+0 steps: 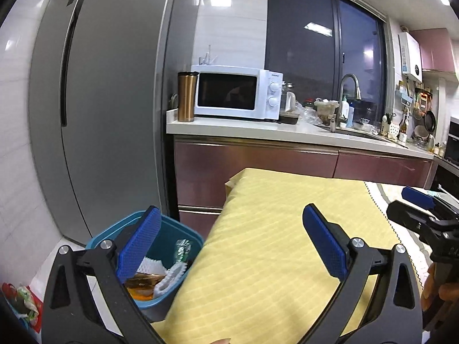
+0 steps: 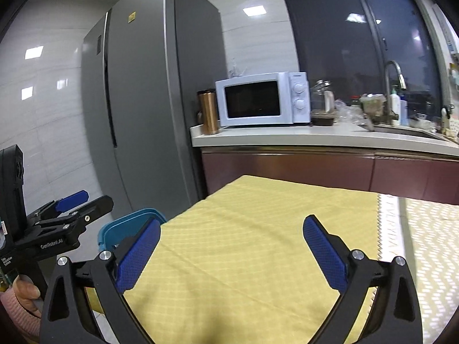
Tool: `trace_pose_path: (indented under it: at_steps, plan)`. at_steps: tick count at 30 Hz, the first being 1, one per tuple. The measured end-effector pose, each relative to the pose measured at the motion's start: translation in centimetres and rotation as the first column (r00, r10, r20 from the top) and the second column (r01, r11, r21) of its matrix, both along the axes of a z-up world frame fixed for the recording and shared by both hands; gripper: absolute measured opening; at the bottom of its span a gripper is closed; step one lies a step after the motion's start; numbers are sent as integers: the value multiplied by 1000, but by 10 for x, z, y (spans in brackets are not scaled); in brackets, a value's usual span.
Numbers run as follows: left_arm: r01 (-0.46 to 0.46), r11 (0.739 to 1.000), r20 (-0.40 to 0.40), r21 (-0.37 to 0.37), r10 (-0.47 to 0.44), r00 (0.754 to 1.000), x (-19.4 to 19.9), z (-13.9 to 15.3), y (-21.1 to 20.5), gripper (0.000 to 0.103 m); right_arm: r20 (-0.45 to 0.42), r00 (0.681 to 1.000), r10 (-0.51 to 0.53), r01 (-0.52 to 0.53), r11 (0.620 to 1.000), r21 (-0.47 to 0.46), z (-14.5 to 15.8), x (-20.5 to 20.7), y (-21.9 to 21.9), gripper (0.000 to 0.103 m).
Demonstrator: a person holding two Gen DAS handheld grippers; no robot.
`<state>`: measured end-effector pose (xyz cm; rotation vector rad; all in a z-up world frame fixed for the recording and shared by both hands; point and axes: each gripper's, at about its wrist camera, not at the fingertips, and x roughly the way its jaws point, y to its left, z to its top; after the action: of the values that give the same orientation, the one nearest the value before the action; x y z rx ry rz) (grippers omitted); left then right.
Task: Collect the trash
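A home kitchen: fridge [image 1: 109, 100], microwave [image 1: 238, 94], sink tap [image 1: 348, 91] (cluttered counter).

The left gripper [image 1: 231, 243] had a matte black forked frame with triangular cut-outs in each arm. Round silver screws sat at the joints, two to a side. Each finger carried a flat blue pad [image 1: 137, 246] with a fine diamond-grid texture. The right gripper [image 2: 231, 253] was of the same build: black frame, silver screws, blue textured pads [image 2: 325, 255]. White lettering ran along the black body of the left gripper in the right wrist view. A pink knitted sleeve [image 2: 17, 309] covered the wrist behind it.
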<state>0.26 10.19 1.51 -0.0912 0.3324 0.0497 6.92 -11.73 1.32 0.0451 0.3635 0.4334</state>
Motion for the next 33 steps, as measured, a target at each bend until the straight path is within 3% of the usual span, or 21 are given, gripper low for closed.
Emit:
trace_pose_path:
  at_steps: [13, 33]
  plan:
    - [45, 997, 42, 59, -47, 998, 6, 1, -49, 97, 38, 991, -125, 124, 992, 28, -6, -18, -39, 96]
    - [43, 996, 71, 81, -49, 996, 3, 1, -58, 97, 70, 980, -188, 187, 982, 31, -7, -25, -52, 96]
